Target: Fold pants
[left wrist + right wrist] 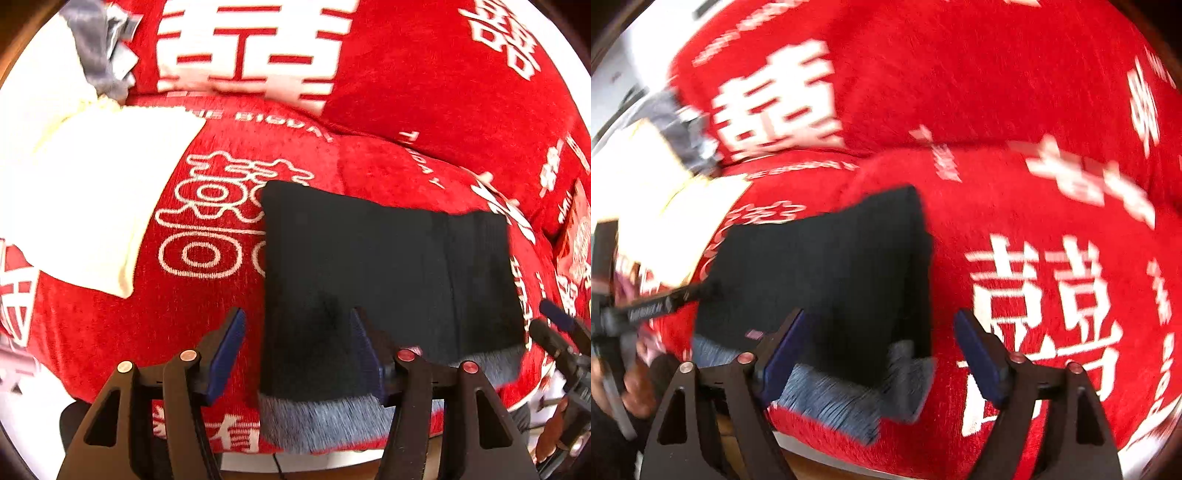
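Red plush with white characters covers the whole couch (pixel 424 92), seat and back cushions alike, and everything else lies on it. A cream-white cloth (pixel 92 192) is spread over the seat's left part in the left wrist view, well apart from the work, with a crumpled grey garment (pixel 99 55) behind it against the back cushion.

The black pants (pixel 388 280) lie near the seat's front edge as a compact, roughly rectangular packet, with a grey fleecy lining showing in a strip along the near edge. They look folded at least once already; how many layers there are I cannot tell.

The left gripper (pixel 297 350) hangs over the packet's left edge, jaws partly apart, 1 blue pad above bare couch and the other above black cloth, nothing pinched. The right gripper (pixel 882 354) stands wider open over the packet's right near corner, straddling the edge, also empty as far as the blurred view shows.

The step in hand looks like the moment after a fold is laid down and let go. If another fold is wanted, the next move calls for both grippers to pinch all layers at 1 end, lining included, lift evenly and carry it across without dragging the packet askew.
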The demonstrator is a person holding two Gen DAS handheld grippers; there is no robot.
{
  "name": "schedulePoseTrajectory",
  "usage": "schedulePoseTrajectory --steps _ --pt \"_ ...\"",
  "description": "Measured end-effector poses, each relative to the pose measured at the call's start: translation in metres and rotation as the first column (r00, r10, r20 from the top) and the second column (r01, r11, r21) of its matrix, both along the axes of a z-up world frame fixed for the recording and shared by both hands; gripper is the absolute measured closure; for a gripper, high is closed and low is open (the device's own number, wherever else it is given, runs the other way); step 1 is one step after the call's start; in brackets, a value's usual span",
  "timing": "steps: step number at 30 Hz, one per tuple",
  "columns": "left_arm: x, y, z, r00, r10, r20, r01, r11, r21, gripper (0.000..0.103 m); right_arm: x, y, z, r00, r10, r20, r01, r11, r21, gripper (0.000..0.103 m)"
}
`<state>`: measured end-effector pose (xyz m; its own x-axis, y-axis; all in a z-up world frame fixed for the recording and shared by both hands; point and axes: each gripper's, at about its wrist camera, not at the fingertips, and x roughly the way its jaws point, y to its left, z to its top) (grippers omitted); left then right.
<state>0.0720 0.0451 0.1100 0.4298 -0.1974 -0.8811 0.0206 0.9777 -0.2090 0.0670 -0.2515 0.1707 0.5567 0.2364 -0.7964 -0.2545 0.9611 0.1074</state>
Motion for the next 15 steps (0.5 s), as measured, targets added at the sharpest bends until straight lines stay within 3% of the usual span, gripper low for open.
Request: schedulePoseTrajectory --steps 4,5,6,7,11,13,15 --pt "-0.023 -0.02 0.004 0.998 -0.065 0.007 0.065 0.998 -0.017 0.042 -0.023 0.038 -0.01 0.991 0.135 0.001 -0.135 0.986 -0.1 0.019" --pt "-0.026 -0.024 0.001 0.997 -0.078 0.005 0.078 0.997 -0.02 0.027 -0.027 0.044 -0.015 0.988 0.155 0.0 -0.154 0.98 -0.127 0.019" --pt "-0.03 -0.027 -0.001 0.997 -0.083 0.007 0.083 0.996 -0.017 0.006 -0.03 0.05 -0.021 0.986 0.169 -0.006 -0.168 0.974 -0.154 0.019" --pt "-0.034 -0.031 -0.006 0.997 -0.075 0.014 0.075 0.997 0.003 0.0 -0.031 0.053 -0.028 0.984 0.175 -0.016 -0.175 0.969 -0.175 0.019" --pt "-0.032 -0.036 -0.033 0.996 -0.071 -0.06 0.072 0.997 0.021 0.001 -0.024 0.048 -0.052 0.989 0.135 -0.056 -0.144 0.966 -0.213 0.019" --pt "-0.032 -0.035 -0.049 0.993 -0.06 -0.104 0.063 0.998 0.025 0.001 -0.019 0.038 -0.06 0.991 0.102 -0.089 -0.118 0.973 -0.198 0.012" --pt "-0.033 -0.035 -0.048 0.993 -0.067 -0.094 0.07 0.997 0.032 0.001 -0.013 0.027 -0.065 0.989 0.073 -0.131 -0.093 0.984 -0.153 0.012"
